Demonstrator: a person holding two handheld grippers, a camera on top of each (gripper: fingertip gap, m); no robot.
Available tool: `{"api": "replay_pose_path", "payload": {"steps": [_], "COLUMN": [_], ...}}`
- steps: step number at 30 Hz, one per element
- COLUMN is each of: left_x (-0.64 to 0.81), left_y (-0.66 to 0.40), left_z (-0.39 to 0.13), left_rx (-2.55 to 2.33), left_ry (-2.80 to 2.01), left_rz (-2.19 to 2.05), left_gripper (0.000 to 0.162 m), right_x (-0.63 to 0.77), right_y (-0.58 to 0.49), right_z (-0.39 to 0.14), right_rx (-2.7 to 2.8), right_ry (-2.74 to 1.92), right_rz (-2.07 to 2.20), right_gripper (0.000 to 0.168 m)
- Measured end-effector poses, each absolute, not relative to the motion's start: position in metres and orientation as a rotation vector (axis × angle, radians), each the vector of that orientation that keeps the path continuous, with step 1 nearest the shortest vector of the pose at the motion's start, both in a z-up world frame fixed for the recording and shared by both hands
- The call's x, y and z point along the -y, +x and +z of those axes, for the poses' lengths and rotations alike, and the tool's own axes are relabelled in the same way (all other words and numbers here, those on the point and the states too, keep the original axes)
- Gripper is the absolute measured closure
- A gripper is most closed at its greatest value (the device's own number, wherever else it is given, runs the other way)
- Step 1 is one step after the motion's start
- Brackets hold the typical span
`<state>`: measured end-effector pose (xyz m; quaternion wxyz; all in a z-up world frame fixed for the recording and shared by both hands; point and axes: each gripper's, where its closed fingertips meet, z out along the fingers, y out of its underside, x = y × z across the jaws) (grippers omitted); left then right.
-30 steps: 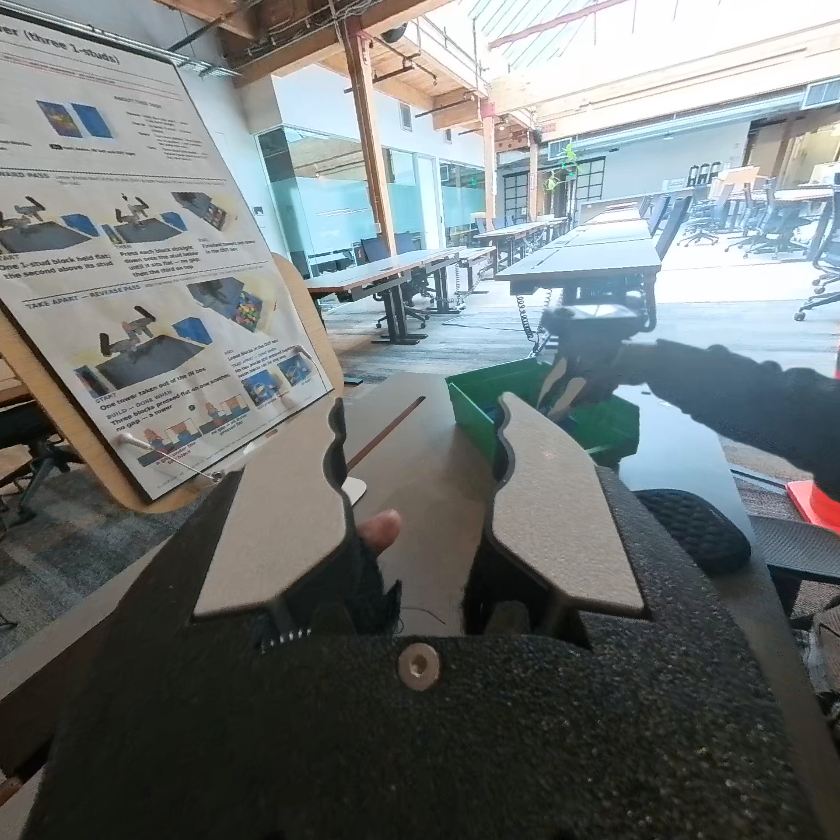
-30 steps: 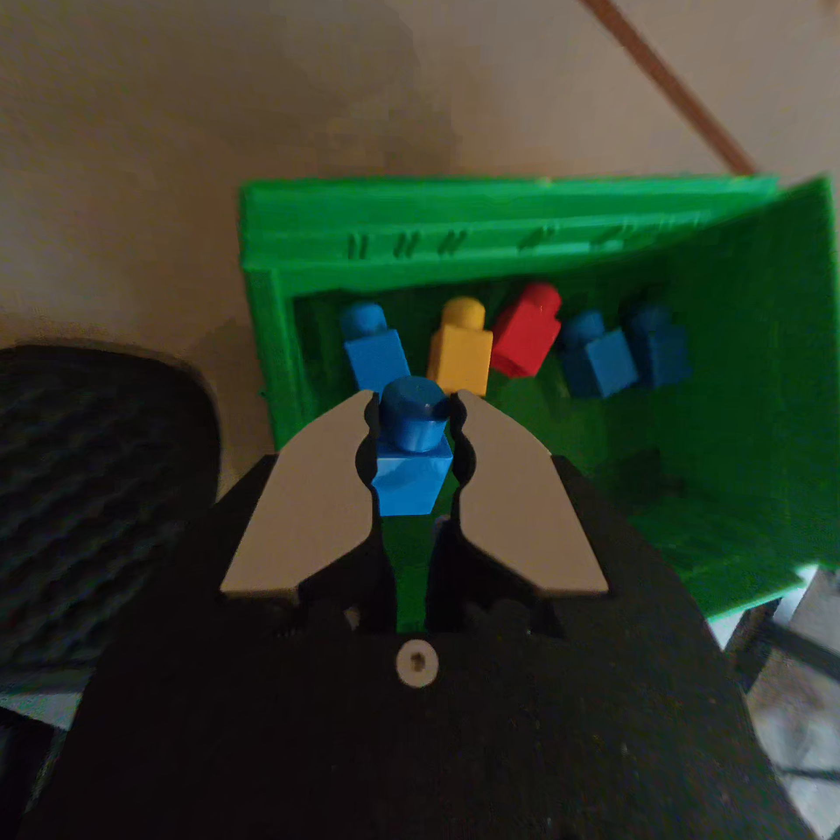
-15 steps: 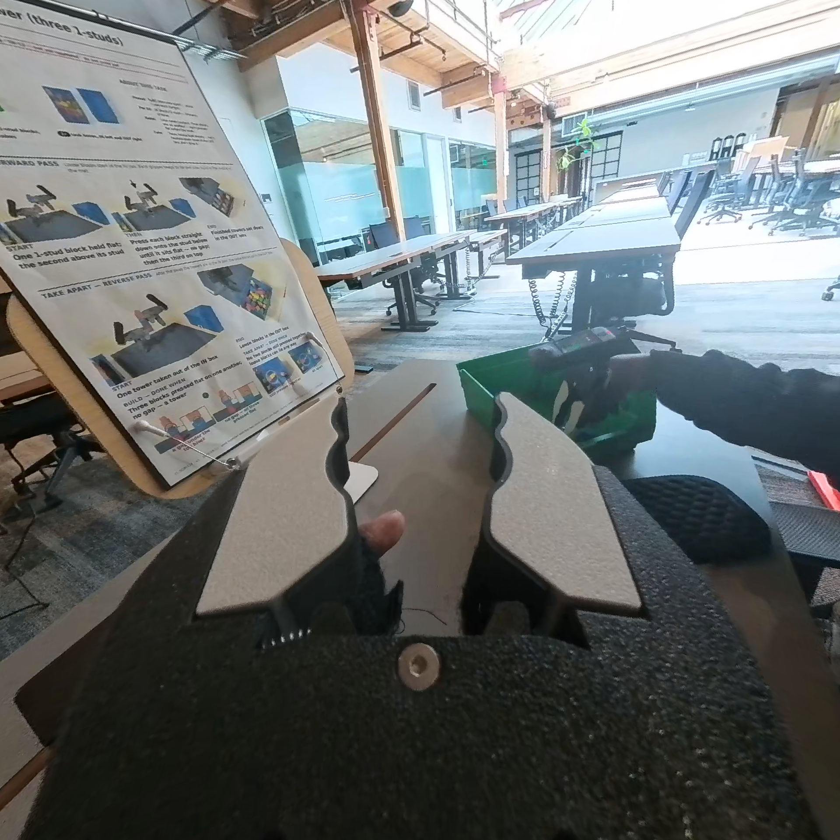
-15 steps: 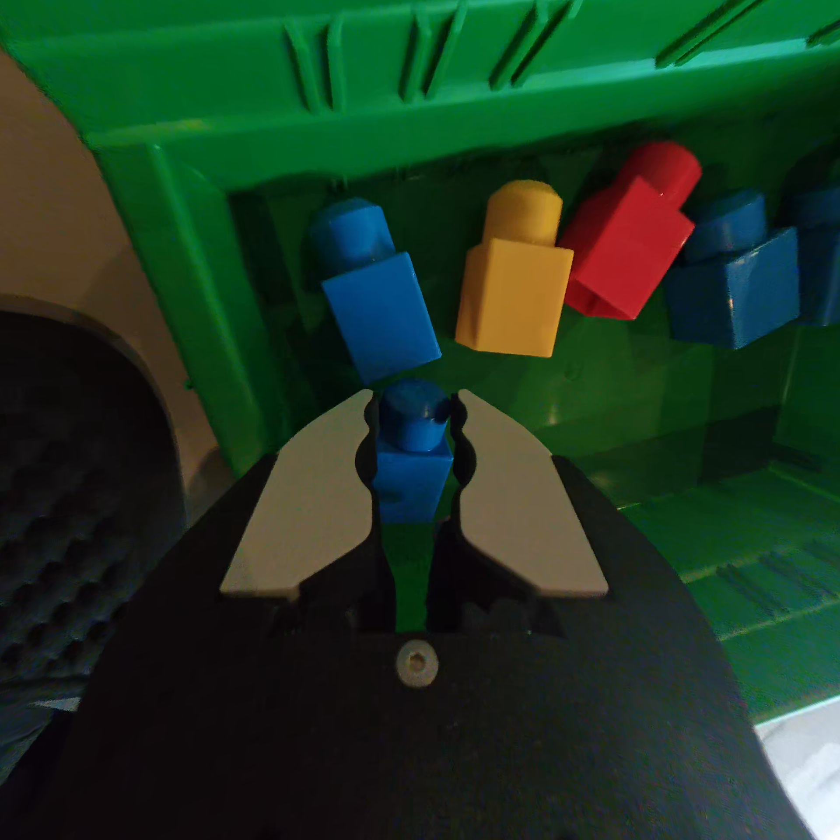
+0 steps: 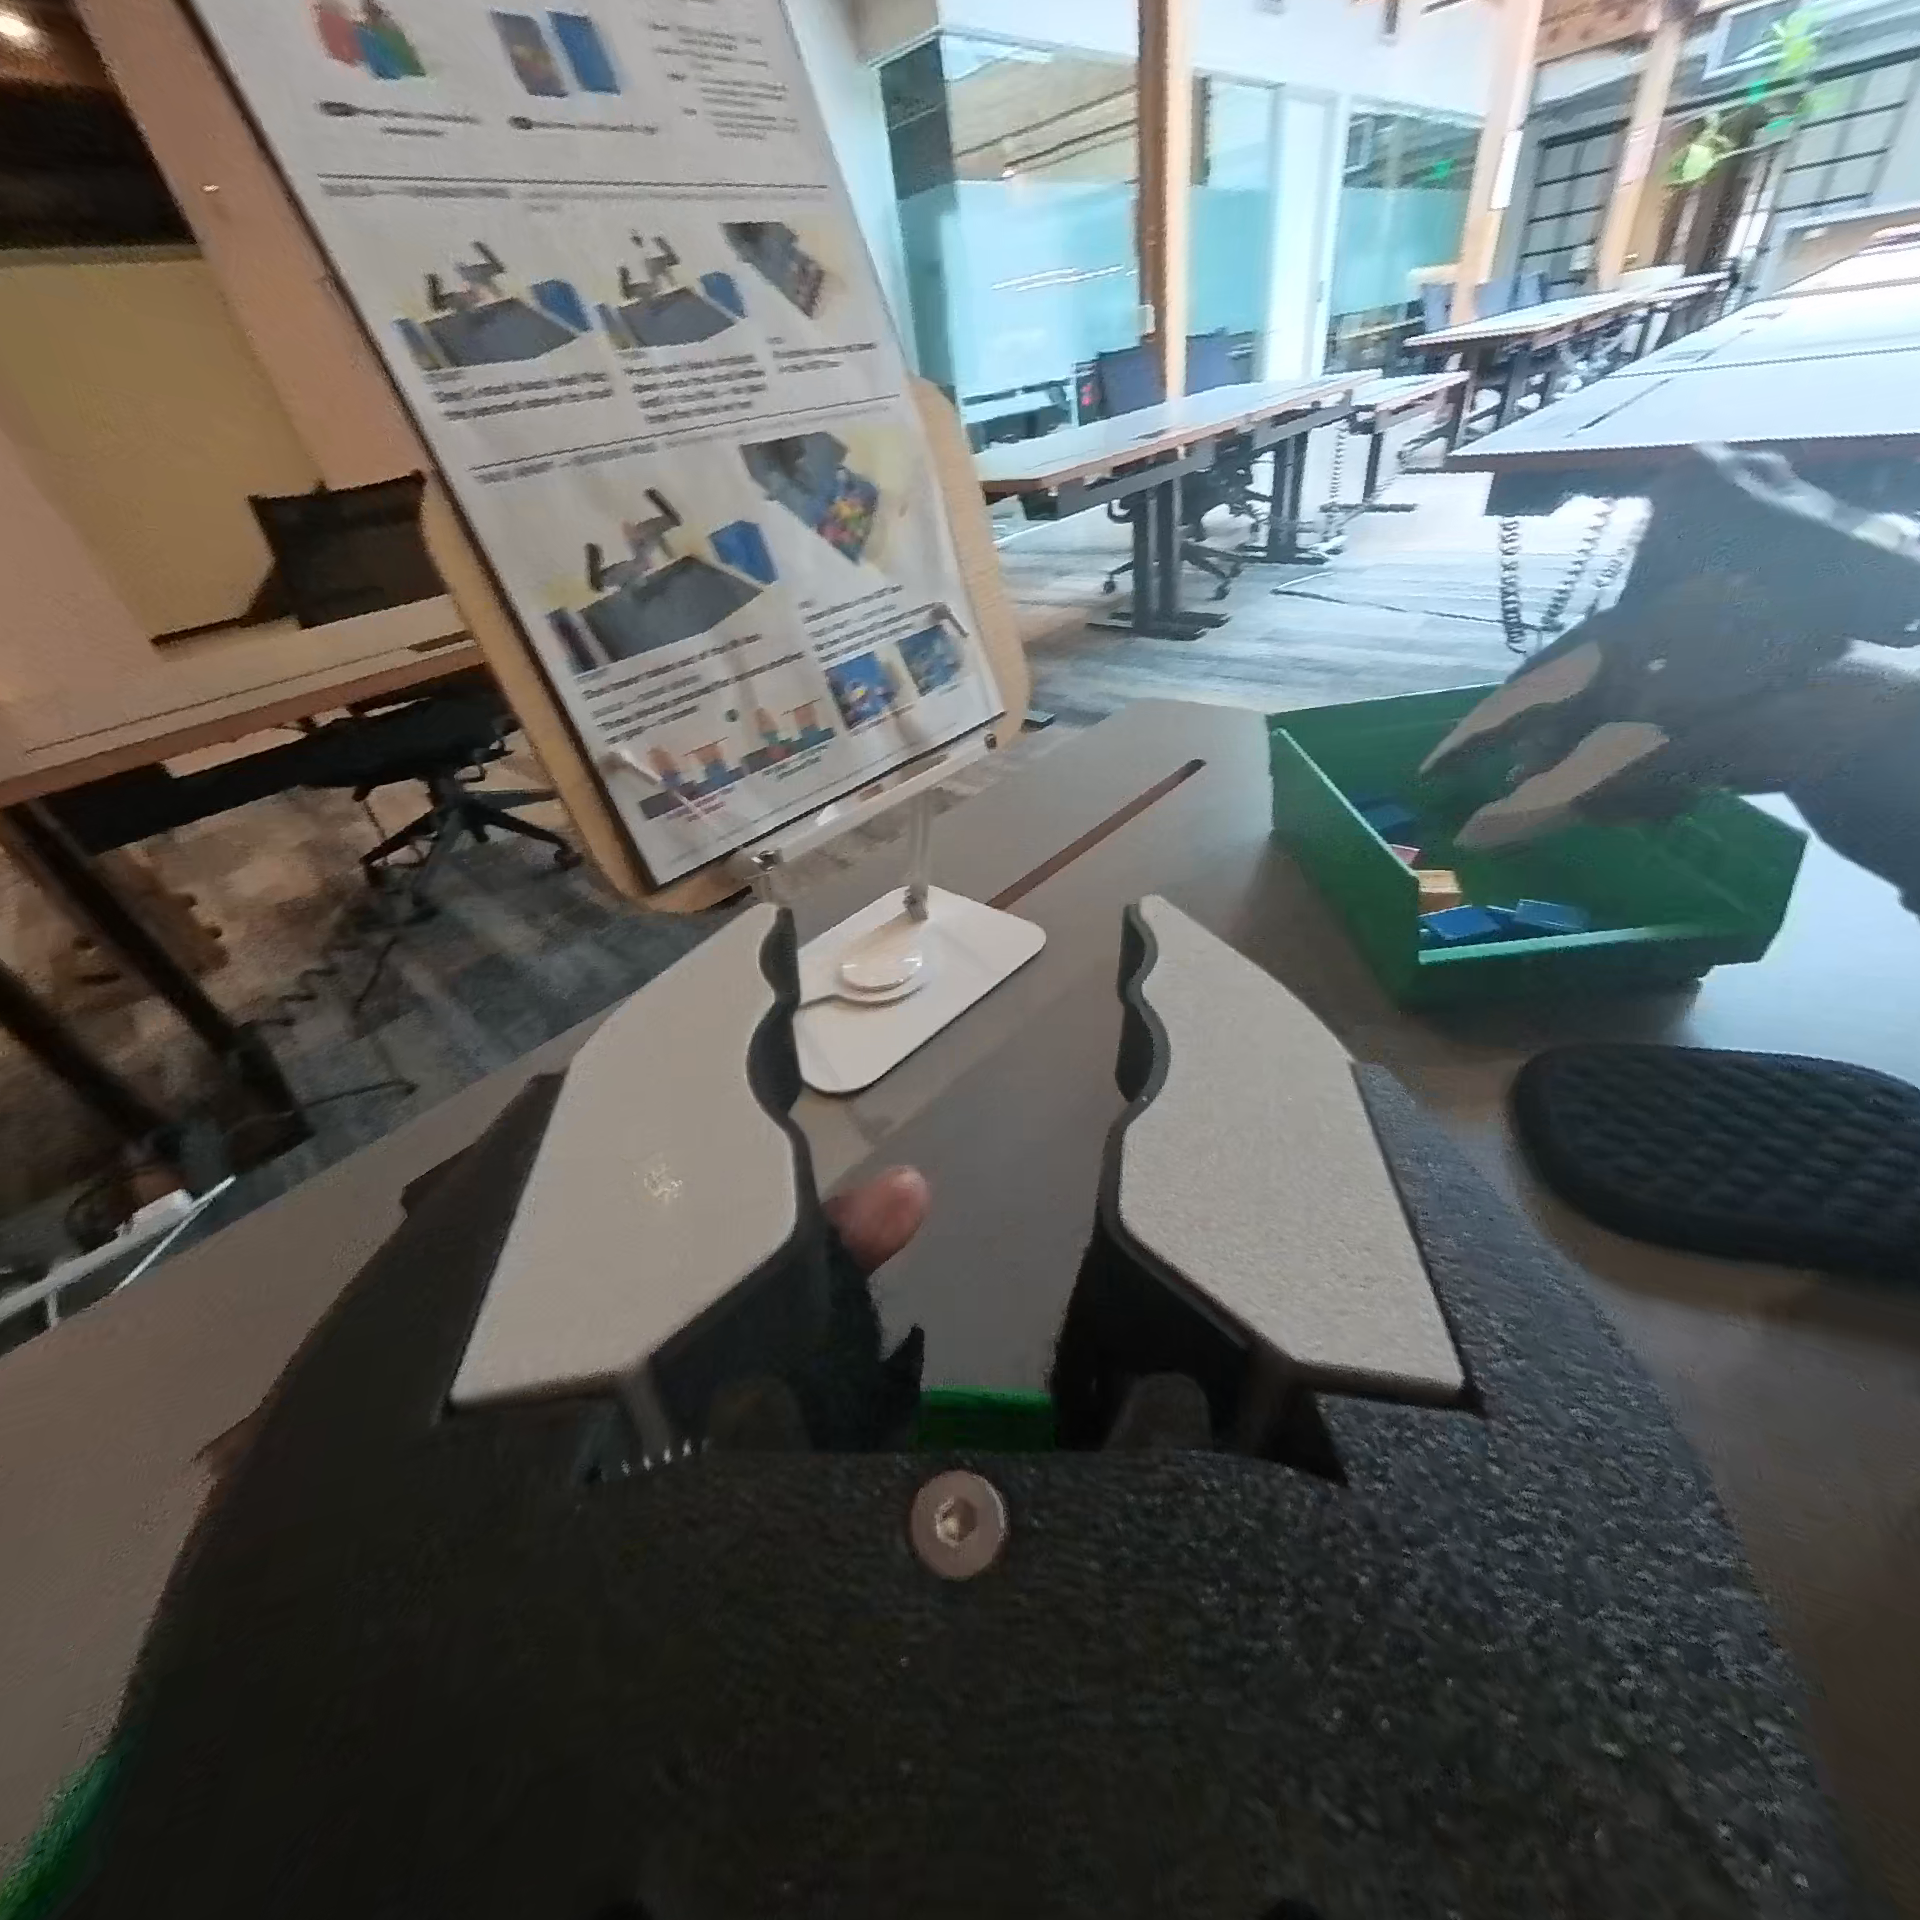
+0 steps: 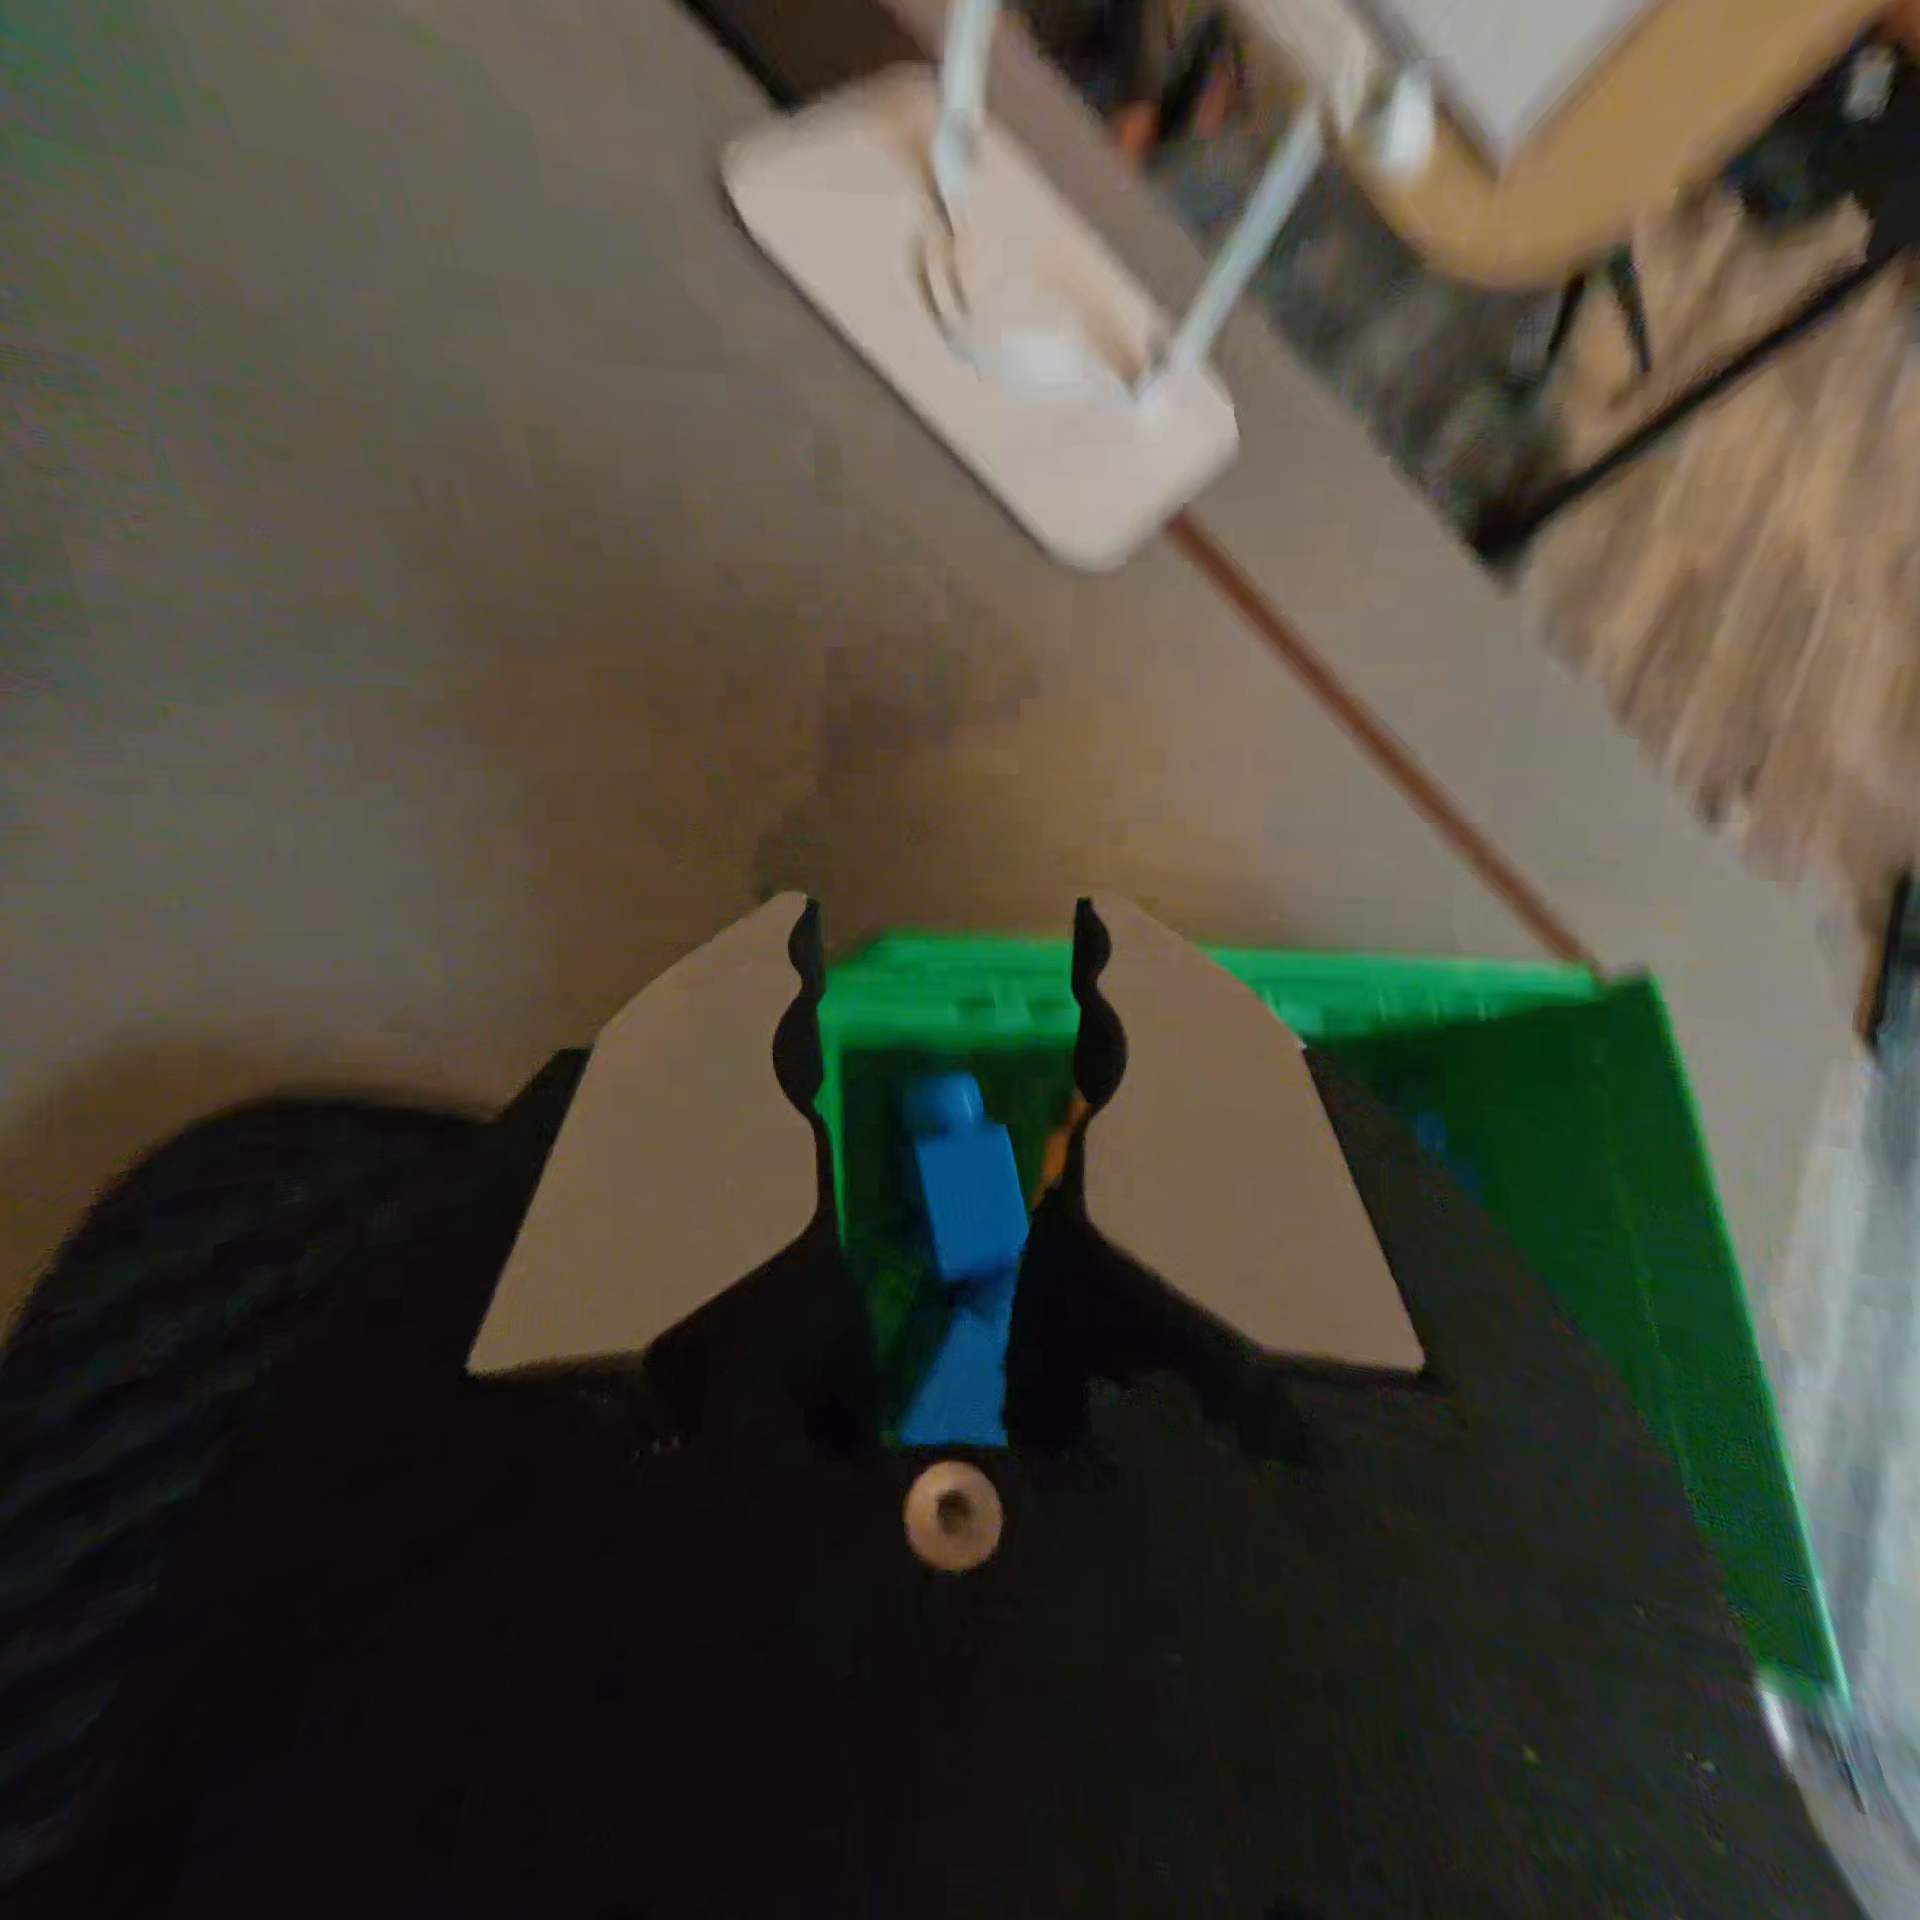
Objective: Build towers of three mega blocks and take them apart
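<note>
My right gripper point(image 6: 943, 925) is open and empty, just above the near wall of a green bin point(image 6: 1455, 1049). A blue block point(image 6: 961, 1174) lies in the bin between its fingers, with another blue piece point(image 6: 966, 1371) closer in. In the left wrist view the green bin point(image 5: 1340, 821) holds blue blocks point(image 5: 1496, 920), a yellow one point(image 5: 1439, 888) and a red one point(image 5: 1403, 854). The right gripper point(image 5: 1449, 805) hovers open over it. My left gripper point(image 5: 951, 925) is open and empty above the table. A fingertip point(image 5: 883, 1195) shows between its fingers.
An instruction sheet point(image 5: 644, 416) stands on a white base point(image 5: 914, 977), which also shows in the right wrist view point(image 6: 987, 312). A black textured mat point(image 5: 1714, 1143) lies near the bin. A green edge point(image 5: 977, 1403) shows under the left gripper, mostly hidden. Left tips to right tips: about 40 centimeters.
My right gripper has opened and let go of the blue block in the bin, then drawn back and up. The left gripper stayed open and swung to the left.
</note>
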<state>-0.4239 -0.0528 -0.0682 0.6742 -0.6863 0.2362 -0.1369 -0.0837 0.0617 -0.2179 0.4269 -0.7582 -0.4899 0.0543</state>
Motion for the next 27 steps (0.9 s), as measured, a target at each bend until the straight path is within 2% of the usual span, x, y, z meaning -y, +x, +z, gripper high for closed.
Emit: {"api": "replay_pose_path", "payload": {"steps": [8, 16, 27], "left_x": [0.063, 0.073, 0.140], "left_y": [-0.462, -0.524, -0.563], "left_z": [-0.071, -0.113, -0.194], "left_rx": [-0.399, -0.189, -0.076], "left_ry": [-1.598, -1.901, -2.424], "left_rz": [-0.176, 0.125, 0.290], "left_gripper": [0.104, 0.105, 0.108], "right_x": [-0.033, -0.029, -0.043], "right_y": [-0.205, -0.260, -0.250], "right_z": [-0.174, -0.212, -0.229], "right_rx": [1.245, 1.279, 1.181], "right_ry": [-1.437, -1.382, -1.451], "right_rz": [0.509, 0.635, 0.702], "right_gripper": [0.123, 0.125, 0.127]}}
